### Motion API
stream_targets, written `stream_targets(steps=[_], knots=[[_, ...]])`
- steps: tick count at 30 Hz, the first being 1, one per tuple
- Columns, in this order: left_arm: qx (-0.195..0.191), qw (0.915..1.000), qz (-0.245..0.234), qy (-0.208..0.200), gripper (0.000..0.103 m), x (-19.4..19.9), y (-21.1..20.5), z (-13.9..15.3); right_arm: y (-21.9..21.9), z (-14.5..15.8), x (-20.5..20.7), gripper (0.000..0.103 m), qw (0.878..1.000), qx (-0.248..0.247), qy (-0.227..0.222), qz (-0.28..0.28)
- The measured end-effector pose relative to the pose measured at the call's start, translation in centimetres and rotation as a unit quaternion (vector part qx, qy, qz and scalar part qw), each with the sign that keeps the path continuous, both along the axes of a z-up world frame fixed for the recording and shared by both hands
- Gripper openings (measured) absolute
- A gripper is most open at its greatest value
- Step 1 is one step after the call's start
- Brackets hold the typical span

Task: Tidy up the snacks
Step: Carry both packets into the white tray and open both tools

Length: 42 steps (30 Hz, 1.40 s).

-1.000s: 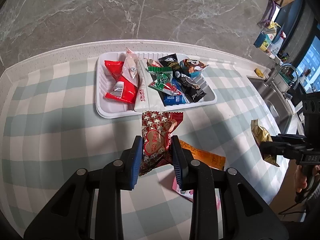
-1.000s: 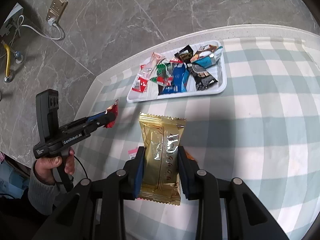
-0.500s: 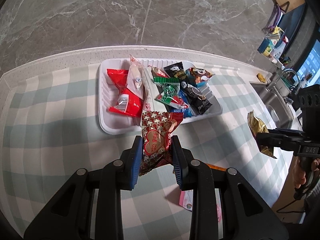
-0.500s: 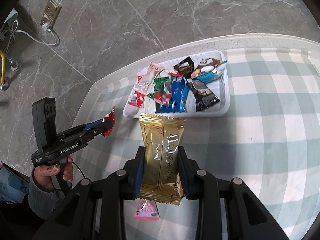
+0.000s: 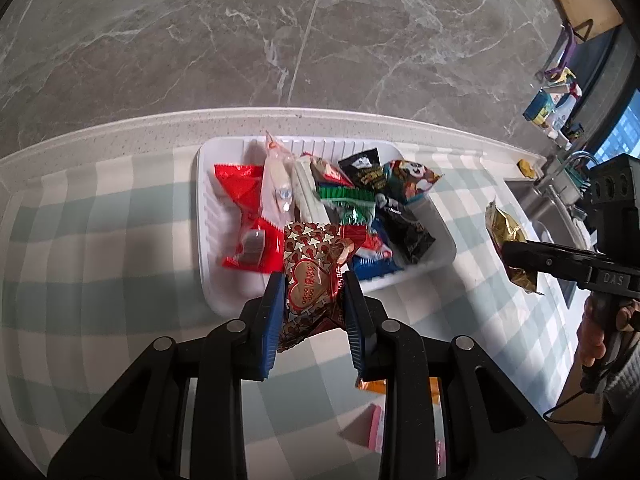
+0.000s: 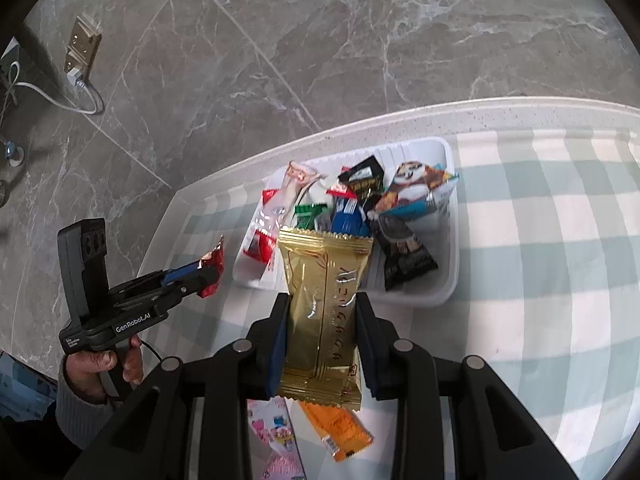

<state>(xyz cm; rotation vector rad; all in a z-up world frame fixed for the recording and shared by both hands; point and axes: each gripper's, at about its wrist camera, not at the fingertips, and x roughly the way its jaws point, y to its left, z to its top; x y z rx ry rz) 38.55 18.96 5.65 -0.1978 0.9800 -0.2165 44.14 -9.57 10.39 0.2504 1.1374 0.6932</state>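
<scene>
My left gripper (image 5: 314, 280) is shut on a red packet with a heart print (image 5: 310, 276), held over the near rim of the white tray (image 5: 208, 264). My right gripper (image 6: 322, 304) is shut on a gold wrapped bar (image 6: 324, 304), just short of the same tray (image 6: 450, 280). The tray is crowded with several snack packets in red, green, blue and black. From the right wrist view the left gripper (image 6: 208, 274) shows at the left with the red packet (image 6: 214, 266). From the left wrist view the right gripper (image 5: 516, 254) shows at the right holding the gold bar (image 5: 506, 232).
An orange packet (image 6: 340, 428) and a pink packet (image 6: 276, 436) lie on the checked cloth (image 6: 540, 280) below my grippers. A hand (image 6: 100, 364) grips the left tool. A sink and tap (image 5: 560, 184) lie beyond the table's right end. Grey marble floor surrounds the table.
Both grippers have moved forward toward the tray with their packets still held. The tray now looks larger and closer in both views.
</scene>
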Motion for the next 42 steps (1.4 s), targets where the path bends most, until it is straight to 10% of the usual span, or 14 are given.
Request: stream_targets(steps=[42], knots=[[0.012,0.9996,-0.010,0.022,0.027,12.9,-2.5,-3.5,7.9,-5.2,10.6,0.034,0.998,-0.051,-0.006,0.037]])
